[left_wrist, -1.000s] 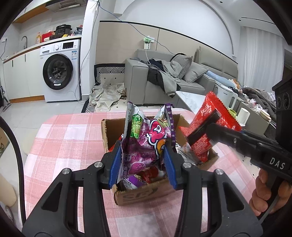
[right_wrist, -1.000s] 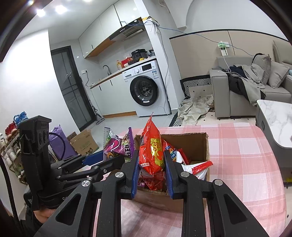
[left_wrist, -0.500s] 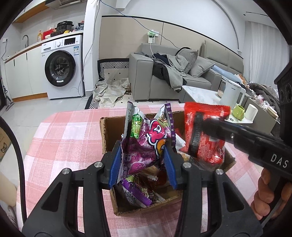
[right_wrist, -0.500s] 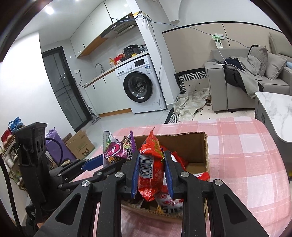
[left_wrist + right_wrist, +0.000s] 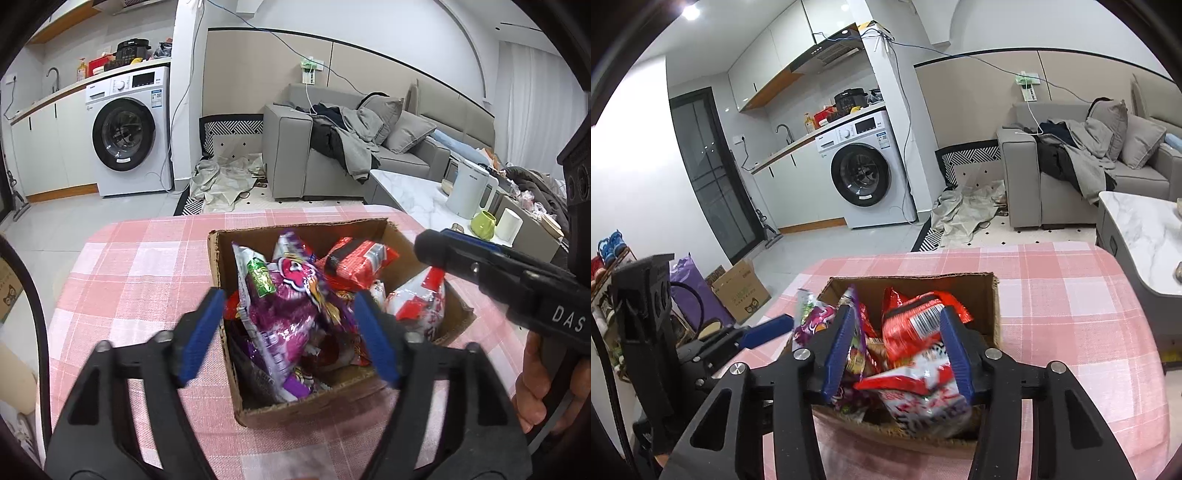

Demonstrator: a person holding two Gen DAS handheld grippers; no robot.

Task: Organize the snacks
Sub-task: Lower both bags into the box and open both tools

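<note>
Snacks are lying heaped inside the cardboard box (image 5: 295, 406), which is sitting on the table (image 5: 140, 266) near its middle, under a pink checked cloth. The left gripper (image 5: 291, 332) is hanging over the near edge of the box with its jaws opening; the purple snack bag (image 5: 284, 314) is standing between the blue pads (image 5: 199, 332), but the pads are sitting clear of it on both sides, so the bag is released and leaning on the packets beneath it. Just behind it, toward the far wall of the box, the red snack bag (image 5: 362, 266) is lying tilted on the pile.

From the right wrist view, the right gripper (image 5: 897, 350) is also poised over the near edge of the cardboard box (image 5: 960, 280), its jaws opening as well. The red snack bag (image 5: 916, 328) is sitting between its pads, resting on a white and red packet (image 5: 923, 395); the right-hand pad appears just free of the wrapper, though blur there is making contact hard to judge. The purple snack bag (image 5: 812, 321) is showing at the left wall of the box, beside the left gripper (image 5: 764, 328). A hand (image 5: 535, 387) is gripping the handle of the right gripper (image 5: 432, 243) at the table's right edge.
</note>
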